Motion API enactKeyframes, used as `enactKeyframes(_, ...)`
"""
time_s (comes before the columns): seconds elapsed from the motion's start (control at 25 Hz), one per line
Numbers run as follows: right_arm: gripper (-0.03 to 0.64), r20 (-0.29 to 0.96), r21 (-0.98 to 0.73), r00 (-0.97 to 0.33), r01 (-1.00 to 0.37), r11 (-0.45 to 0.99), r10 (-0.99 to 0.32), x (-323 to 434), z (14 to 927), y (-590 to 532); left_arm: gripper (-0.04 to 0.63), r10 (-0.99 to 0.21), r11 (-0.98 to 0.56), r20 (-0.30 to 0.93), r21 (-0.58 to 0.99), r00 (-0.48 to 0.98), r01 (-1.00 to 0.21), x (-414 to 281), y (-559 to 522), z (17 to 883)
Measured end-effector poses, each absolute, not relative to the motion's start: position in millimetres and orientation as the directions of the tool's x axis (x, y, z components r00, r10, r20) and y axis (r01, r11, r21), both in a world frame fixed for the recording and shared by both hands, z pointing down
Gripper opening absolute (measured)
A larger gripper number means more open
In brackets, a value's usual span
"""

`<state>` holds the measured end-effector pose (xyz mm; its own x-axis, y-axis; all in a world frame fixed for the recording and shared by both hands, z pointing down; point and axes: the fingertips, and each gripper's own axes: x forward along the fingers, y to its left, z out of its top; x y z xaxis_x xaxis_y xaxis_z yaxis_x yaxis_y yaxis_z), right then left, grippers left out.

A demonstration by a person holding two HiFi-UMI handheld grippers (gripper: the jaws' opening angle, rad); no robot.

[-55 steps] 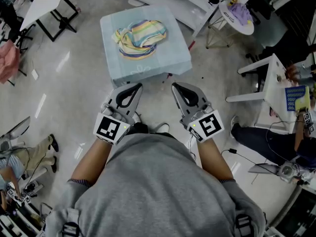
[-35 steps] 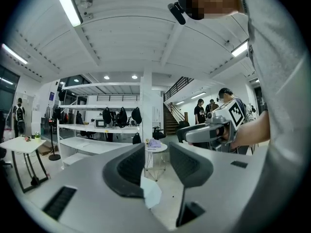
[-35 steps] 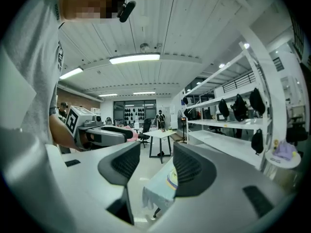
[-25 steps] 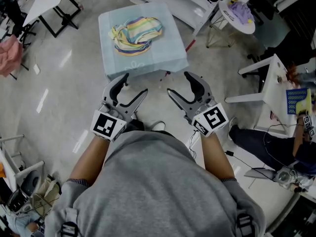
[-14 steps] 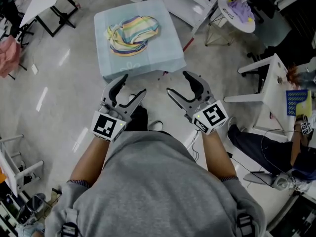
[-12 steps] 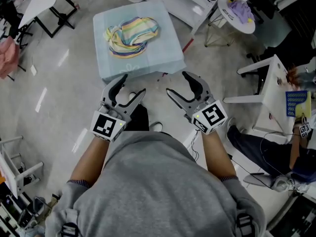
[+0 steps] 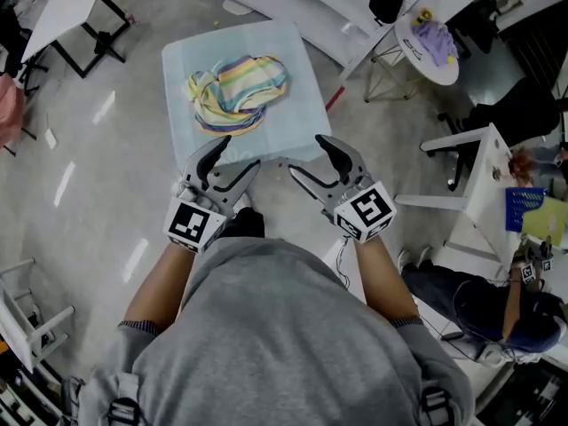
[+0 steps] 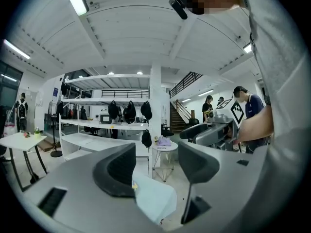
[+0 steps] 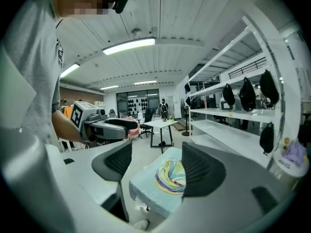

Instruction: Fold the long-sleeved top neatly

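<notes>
On table [image 7: 288, 127]: bunched top [image 7: 235, 91], lengthwise L-R

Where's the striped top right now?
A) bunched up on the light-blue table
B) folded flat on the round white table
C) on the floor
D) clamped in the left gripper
A: the striped top lies in a crumpled heap on the light-blue table, with nothing gripping it.

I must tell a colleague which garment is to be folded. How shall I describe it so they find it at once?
Find the square table with the pale blue cover, standing alone on the grey floor. The top lies crumpled on it. It alone has pastel stripes, yellow, green, blue and pink; the cloth on the round table is plain purple.
</notes>
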<state>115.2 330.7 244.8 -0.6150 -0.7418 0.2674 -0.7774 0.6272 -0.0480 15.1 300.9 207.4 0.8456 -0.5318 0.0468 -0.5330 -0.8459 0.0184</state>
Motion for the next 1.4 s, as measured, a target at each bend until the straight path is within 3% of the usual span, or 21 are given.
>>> enactKeyframes(0.72, 0.331, 0.4, -0.032, -0.596, -0.769, 0.639, -0.696, 113.1, 289.6, 166.5, 0.285, -0.512, -0.848, 0.111, 0.091, 0.852, -0.522, 8.4, 146.7, 242.5)
enactKeyframes(1.08, 0.318, 0.45, -0.071, -0.712, -0.63, 0.773, -0.539, 131.6, 318.8, 96.7, 0.284, -0.64, -0.739, 0.154, 0.145, 0.753, -0.658, 29.8, 94.5, 266.5)
enactKeyframes(1.4, 0.286, 0.5, -0.114, -0.794, -0.455, 0.883, -0.344, 144.1, 377.8, 54.5, 0.262, -0.737, -0.636, 0.253, 0.053, 0.626, -0.77, 51.5, 68.7, 312.9)
